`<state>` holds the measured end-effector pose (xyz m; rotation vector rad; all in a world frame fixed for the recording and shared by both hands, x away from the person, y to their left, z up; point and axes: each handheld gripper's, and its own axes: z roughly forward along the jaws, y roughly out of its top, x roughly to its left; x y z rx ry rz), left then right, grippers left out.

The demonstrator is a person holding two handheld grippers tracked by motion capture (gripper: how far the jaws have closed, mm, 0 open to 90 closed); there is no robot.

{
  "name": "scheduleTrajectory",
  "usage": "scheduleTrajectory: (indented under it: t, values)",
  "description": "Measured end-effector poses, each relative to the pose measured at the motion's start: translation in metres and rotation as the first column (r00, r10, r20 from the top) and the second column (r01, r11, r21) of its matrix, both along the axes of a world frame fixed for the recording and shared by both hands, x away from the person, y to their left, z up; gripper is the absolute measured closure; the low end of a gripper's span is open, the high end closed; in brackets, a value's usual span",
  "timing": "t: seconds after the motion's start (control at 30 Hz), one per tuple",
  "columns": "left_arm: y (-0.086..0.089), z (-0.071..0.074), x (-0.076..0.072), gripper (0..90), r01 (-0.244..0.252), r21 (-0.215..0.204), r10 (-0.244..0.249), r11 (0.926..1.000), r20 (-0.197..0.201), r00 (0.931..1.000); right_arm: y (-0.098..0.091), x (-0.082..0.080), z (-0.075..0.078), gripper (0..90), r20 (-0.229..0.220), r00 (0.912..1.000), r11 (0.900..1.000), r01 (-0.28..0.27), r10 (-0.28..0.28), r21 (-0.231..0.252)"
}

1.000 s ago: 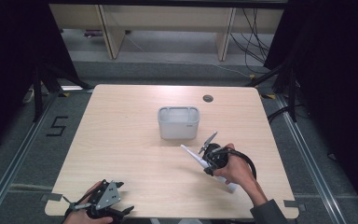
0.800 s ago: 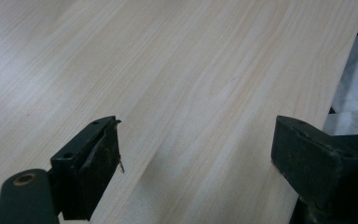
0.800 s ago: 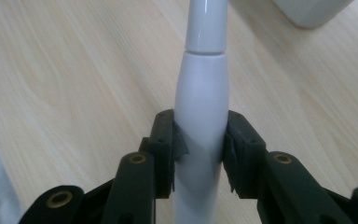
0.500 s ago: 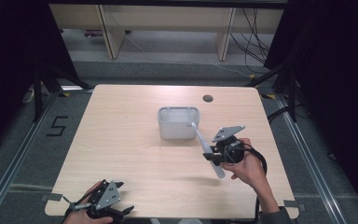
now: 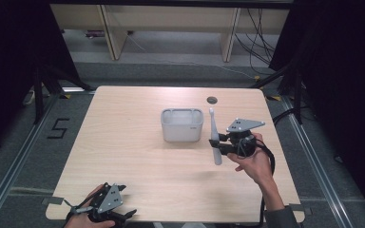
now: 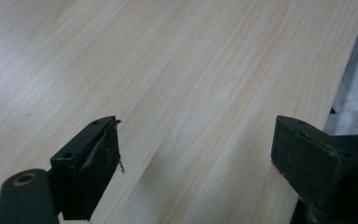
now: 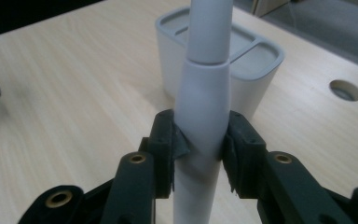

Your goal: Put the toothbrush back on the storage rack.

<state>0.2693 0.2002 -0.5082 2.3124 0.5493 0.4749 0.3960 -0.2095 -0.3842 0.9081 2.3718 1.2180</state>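
The right claw (image 5: 217, 144) is closed partway, its two black pads pressing on either side of a white electric toothbrush (image 5: 213, 135). In the right gripper view the pads clamp the toothbrush (image 7: 201, 116) on the thick lower part of its handle, just below the seam where the narrower neck begins. In the high view the toothbrush stands nearly upright above the tabletop (image 5: 123, 142), its slim head end pointing to 12 o'clock and its butt end to 6 o'clock. It hangs just beside the grey container (image 5: 182, 125), at the container's 3 o'clock, and does not touch it. The container sits near the middle of the tabletop; the right gripper view shows its top divided into compartments.

The left claw (image 5: 123, 216) rests at the tabletop's 7 o'clock edge. In the left gripper view its jaws stand wide apart with bare wood between them, gripping nothing.

On the floor at the tabletop's 9 o'clock, a marking (image 5: 58, 128) reads "5".
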Motion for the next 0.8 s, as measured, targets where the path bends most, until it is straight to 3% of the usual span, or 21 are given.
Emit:
scheduleTrajectory:
  t: [0.1,0.17,0.23,0.27,0.33,0.37,0.47,0.57,0.6,0.63,0.8]
  values:
    - [0.0,0.0,0.001,14.8,-0.001,-0.005,0.001,1.0,0.004,1.0,-0.004,0.005,0.005,66.9,0.048,0.9979,0.9983,0.041,-0.043,0.041]
    - [0.001,0.0,0.001,14.8,-0.004,0.001,0.004,1.0,0.016,0.9999,-0.006,0.007,0.006,66.9,0.061,0.9973,0.9983,0.038,-0.041,0.044]
    - [0.002,0.001,0.002,14.8,0.005,0.019,-0.005,0.9998,0.016,0.9999,-0.006,0.009,0.008,66.9,0.056,0.9963,0.9965,0.061,-0.065,0.058]
    - [0.001,0.001,0.001,14.8,-0.002,-0.006,0.002,1.0,0.008,1.0,-0.007,0.012,0.01,66.9,0.064,0.9952,0.9952,0.07,-0.074,0.069]
    - [0.001,0.0,0.001,14.8,-0.006,0.001,0.006,1.0,0.019,0.9998,-0.008,0.014,0.012,66.9,0.068,0.9943,0.9944,0.078,-0.083,0.071]
    - [0.001,0.001,0.001,14.8,0.001,-0.015,-0.001,0.9999,0.009,1.0,-0.008,0.014,0.012,66.9,0.068,0.9943,0.9944,0.078,-0.083,0.071]
    - [0.001,0.001,0.001,14.8,-0.008,0.002,0.008,1.0,0.021,0.9997,-0.007,0.018,0.015,66.9,0.073,0.9928,0.9921,0.088,-0.094,0.089]
    - [0.001,0.001,0.001,14.8,-0.001,-0.015,0.001,0.9999,0.012,0.9999,-0.006,0.024,0.018,66.9,0.089,0.9907,0.9912,0.094,-0.102,0.093]
    - [0.001,0.002,0.001,14.8,-0.002,0.002,0.002,1.0,0.013,0.9999,-0.004,0.025,0.019,66.9,0.079,0.9917,0.9905,0.093,-0.101,0.101]
    - [0.001,0.001,0.001,14.8,-0.004,-0.016,0.004,0.9999,0.011,0.9999,-0.003,0.027,0.019,66.9,0.083,0.9907,0.9889,0.098,-0.107,0.112]
    - [0.002,0.002,0.001,14.8,-0.001,0.007,0.001,1.0,0.015,0.9999,0.001,0.035,0.025,66.9,0.098,0.9893,0.9881,0.096,-0.108,0.121]
